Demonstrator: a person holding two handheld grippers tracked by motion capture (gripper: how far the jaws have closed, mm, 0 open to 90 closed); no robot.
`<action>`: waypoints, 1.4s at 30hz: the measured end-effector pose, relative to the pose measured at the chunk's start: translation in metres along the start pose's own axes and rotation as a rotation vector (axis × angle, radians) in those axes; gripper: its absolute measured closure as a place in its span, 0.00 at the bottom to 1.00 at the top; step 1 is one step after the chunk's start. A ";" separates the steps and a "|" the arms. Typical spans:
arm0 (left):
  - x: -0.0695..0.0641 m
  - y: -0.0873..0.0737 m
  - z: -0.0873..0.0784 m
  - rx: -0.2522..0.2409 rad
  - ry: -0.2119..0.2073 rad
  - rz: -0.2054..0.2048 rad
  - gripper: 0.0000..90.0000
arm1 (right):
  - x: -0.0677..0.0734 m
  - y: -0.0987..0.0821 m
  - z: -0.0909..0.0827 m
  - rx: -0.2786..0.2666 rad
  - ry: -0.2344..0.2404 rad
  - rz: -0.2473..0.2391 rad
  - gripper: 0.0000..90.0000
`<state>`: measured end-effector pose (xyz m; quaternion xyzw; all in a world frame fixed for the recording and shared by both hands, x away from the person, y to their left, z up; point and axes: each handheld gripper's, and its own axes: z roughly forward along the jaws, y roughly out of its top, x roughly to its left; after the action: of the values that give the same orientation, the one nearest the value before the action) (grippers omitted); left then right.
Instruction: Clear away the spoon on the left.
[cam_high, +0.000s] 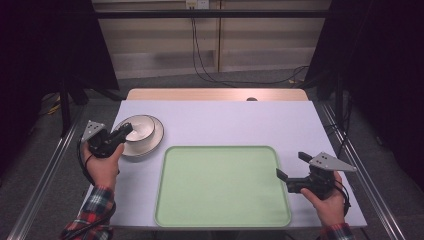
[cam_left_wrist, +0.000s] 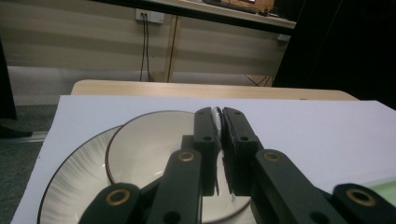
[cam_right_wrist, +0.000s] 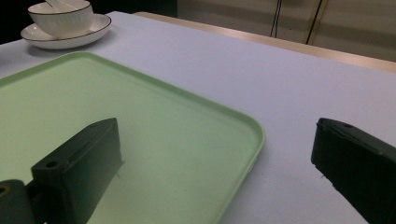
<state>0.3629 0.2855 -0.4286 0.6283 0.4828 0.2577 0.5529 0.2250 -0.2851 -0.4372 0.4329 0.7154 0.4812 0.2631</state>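
Left tongs (cam_left_wrist: 219, 140) pinch spoon (cam_left_wrist: 215, 114) over bowl (cam_left_wrist: 149, 154); right tongs (cam_right_wrist: 210, 172) agape.

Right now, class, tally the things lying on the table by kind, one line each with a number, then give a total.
Tray: 1, green.
Plate: 1, white with a dark rim.
Bowl: 1, white, sitting on the plate.
Spoon: 1, white, in the bowl, pinched by the left gripper.
Total: 4

White utensil (cam_left_wrist: 216, 115) mostly hidden between jaws.
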 end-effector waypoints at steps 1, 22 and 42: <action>0.001 0.002 0.002 0.001 0.001 -0.009 0.94 | 0.000 0.000 0.000 0.000 0.000 0.000 0.02; 0.008 0.012 0.038 -0.069 0.038 -0.067 0.94 | -0.002 0.000 -0.002 -0.017 0.004 0.017 0.02; 0.007 0.014 0.047 -0.063 0.038 -0.122 0.95 | -0.005 -0.001 -0.002 -0.008 -0.004 0.018 0.02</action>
<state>0.4110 0.2718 -0.4294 0.5750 0.5224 0.2505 0.5777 0.2251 -0.2908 -0.4378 0.4393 0.7090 0.4856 0.2618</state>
